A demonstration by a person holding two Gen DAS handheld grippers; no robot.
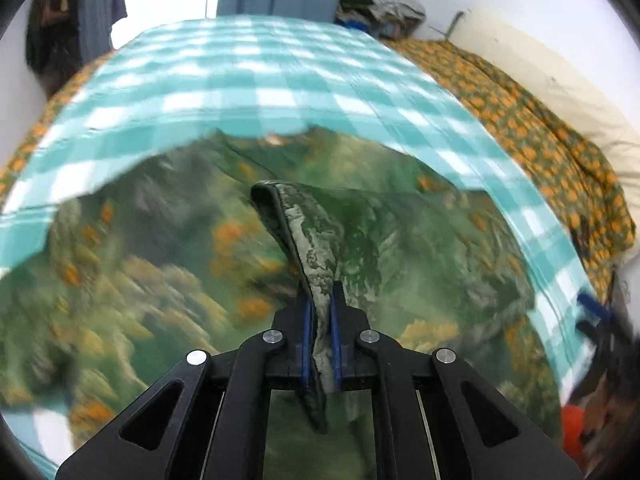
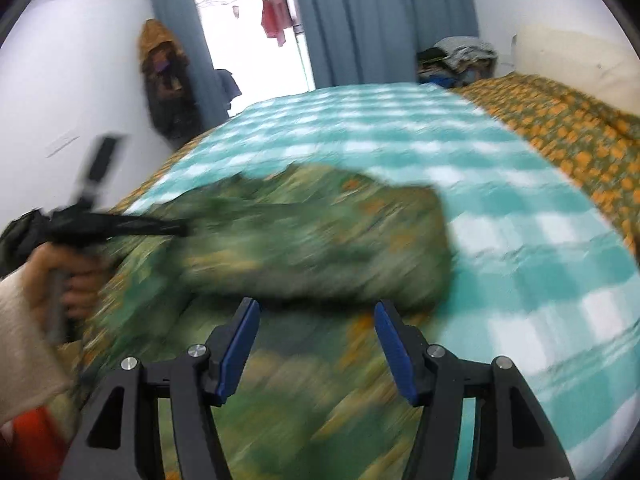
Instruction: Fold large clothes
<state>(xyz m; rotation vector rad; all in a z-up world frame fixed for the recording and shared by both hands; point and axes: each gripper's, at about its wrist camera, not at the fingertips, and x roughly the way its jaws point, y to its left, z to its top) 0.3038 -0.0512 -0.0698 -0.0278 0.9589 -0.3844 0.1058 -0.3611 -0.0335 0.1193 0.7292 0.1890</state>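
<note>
A large green garment with orange and yellow print [image 1: 168, 264] lies spread on the teal checked bed sheet [image 1: 248, 80]. My left gripper [image 1: 320, 312] is shut on a fold of the garment's edge, which stands up between its blue pads. In the right wrist view the garment [image 2: 320, 240] is partly folded over itself and blurred. My right gripper [image 2: 316, 320] is open and empty, just above the garment's near part. The left gripper [image 2: 132, 224] shows there at the left, held by a hand, pinching the cloth.
An orange-patterned bedspread [image 2: 572, 140] covers the bed's right side, with a cream pillow [image 2: 572, 64] by the wall. A pile of clothes [image 2: 460, 56] sits at the far corner. Blue curtains [image 2: 380, 20] and an open doorway [image 2: 248, 32] are behind. Clothes hang on the left wall [image 2: 164, 80].
</note>
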